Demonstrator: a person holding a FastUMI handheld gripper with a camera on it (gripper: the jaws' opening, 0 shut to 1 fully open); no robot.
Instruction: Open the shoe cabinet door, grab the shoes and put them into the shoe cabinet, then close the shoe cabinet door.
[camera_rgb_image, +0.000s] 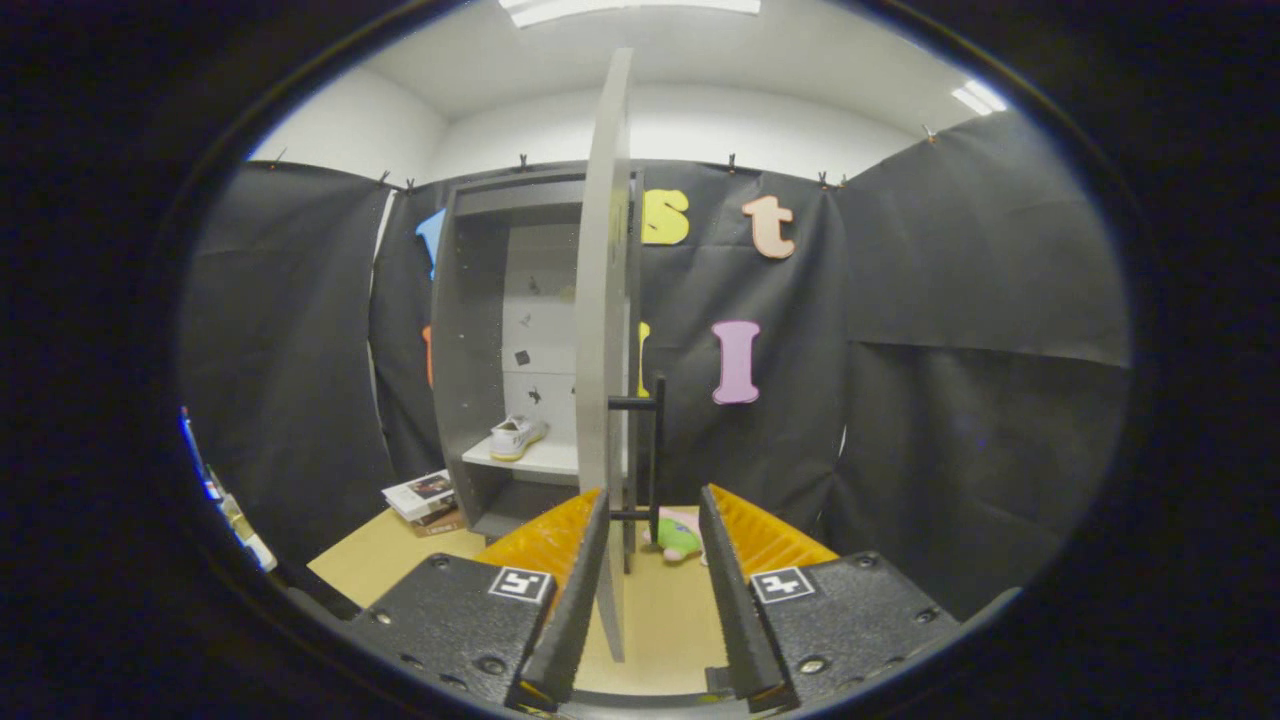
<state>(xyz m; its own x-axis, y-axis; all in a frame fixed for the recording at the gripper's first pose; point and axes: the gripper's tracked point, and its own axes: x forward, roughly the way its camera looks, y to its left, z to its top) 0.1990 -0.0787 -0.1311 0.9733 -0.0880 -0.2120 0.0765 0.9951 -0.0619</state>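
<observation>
- The gripper (652, 560) is spread fairly wide, and the fingers (570, 600) hold nothing; the edge of the open cabinet door (606, 330) stands in the gap between them, closer to the left finger, though contact cannot be told.
- Just beyond the fingertips, the door's dark bar handle (655, 455) sits on the door's right face, upright, apart from both fingers.
- The door is seen nearly edge-on, swung well out from the shoe cabinet (470, 350), so the opening step looks done.
- Past the handle, on the light wooden floor (390, 560), lies a small pink and green soft toy (678, 538); it has no part in the task.
- Left of the fingers, near the cabinet's foot, a short stack of books or magazines (425, 495) rests on the floor.
- Inside the cabinet, a white shoe (517, 436) lies on the lower shelf (530, 460), toe toward the left wall, so the placing step appears done for at least that shoe.
- Whether a second shoe is behind the door cannot be told.
- What seems left is closing: the gripper is lined up on the door's edge, and pushing it back toward the cabinet would likely finish the task.
</observation>
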